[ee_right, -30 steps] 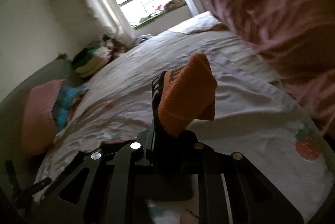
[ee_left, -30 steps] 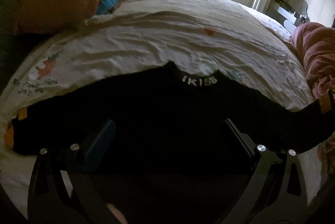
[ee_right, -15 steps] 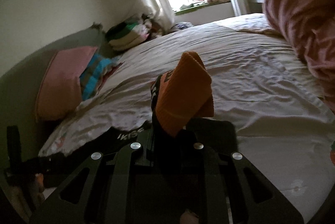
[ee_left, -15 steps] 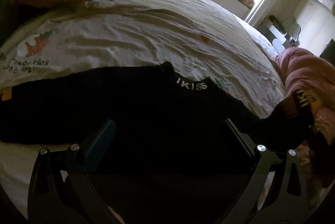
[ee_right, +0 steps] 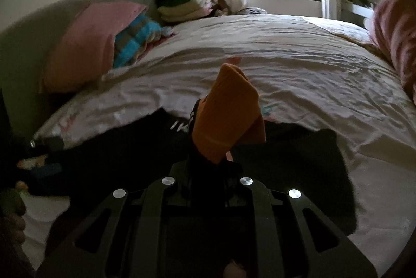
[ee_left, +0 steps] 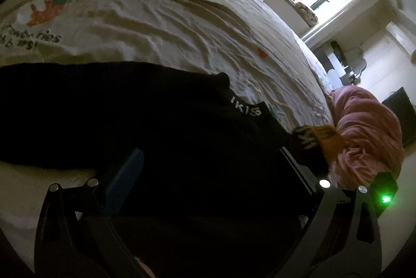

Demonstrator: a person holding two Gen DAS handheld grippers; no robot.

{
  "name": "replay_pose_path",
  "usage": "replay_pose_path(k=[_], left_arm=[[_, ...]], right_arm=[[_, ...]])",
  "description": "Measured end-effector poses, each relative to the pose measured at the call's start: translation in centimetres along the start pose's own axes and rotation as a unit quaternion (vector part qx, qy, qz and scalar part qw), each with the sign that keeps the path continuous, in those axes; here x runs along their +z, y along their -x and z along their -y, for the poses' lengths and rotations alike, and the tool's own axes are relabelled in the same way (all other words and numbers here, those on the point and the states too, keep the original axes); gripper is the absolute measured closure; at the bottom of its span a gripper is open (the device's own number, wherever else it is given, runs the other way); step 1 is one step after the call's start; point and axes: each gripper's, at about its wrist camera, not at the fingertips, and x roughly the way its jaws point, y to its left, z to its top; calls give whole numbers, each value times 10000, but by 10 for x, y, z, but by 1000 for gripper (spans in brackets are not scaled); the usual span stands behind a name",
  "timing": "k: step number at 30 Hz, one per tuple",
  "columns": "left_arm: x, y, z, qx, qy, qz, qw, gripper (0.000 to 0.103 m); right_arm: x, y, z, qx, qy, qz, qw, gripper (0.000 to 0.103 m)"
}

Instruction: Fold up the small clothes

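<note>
While the black top (ee_left: 135,122) lies spread on the bed (ee_left: 161,25), right hand-held gripper (ee_right: 210,161) is clamped on its orange cuff (ee_right: 226,119), sleeve lifted, probably to fold it across the body. Left hand-held gripper (ee_left: 208,168) hovers over the hem, jaws wide apart, nothing in them. Pink blanket (ee_left: 364,137) just beside the cuff could crowd the fold; pillows (ee_right: 88,44) well clear.
</note>
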Motion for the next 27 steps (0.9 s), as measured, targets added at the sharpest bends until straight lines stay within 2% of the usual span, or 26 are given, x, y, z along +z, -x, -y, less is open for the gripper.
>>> replay_pose_path(k=[6, 8, 11, 12, 15, 17, 18, 19, 20, 24, 27], left_arm=[[-2, -8, -17, -292, 245, -124, 9992, 11], [-3, -11, -21, -351, 303, -161, 9988, 12], [-6, -17, -26, -449, 393, -244, 9979, 17], [-6, -19, -27, -473, 412, -272, 9977, 18], [-9, -25, -30, -562, 458, -358, 9967, 20], [-13, -30, -28, -608, 427, -434, 9963, 25], [-15, -34, -26, -636, 396, -496, 9960, 32], [-17, -39, -24, -673, 398, -562, 9953, 43], [-19, -43, -23, -689, 408, -627, 9948, 45], [-31, -67, -13, -637, 328, -919, 9932, 45], [-39, -85, -5, -389, 224, -1051, 9934, 45]], right_arm=[[-17, -34, -34, 106, 312, -337, 9989, 84], [-23, -41, -43, 280, 400, -485, 9976, 76], [-31, -38, -53, 651, 562, -635, 9943, 53], [-34, -35, -57, 794, 630, -668, 9926, 51], [-42, -19, -64, 1252, 773, -802, 9858, 35], [-45, -4, -62, 1511, 766, -801, 9823, 35], [-46, 2, -60, 1539, 766, -787, 9820, 35], [-47, 10, -54, 1479, 735, -742, 9835, 35], [-47, 13, -52, 1433, 702, -725, 9845, 35], [-47, 33, -20, 1104, 316, -556, 9918, 35], [-44, 38, 3, 906, 31, -458, 9948, 35]])
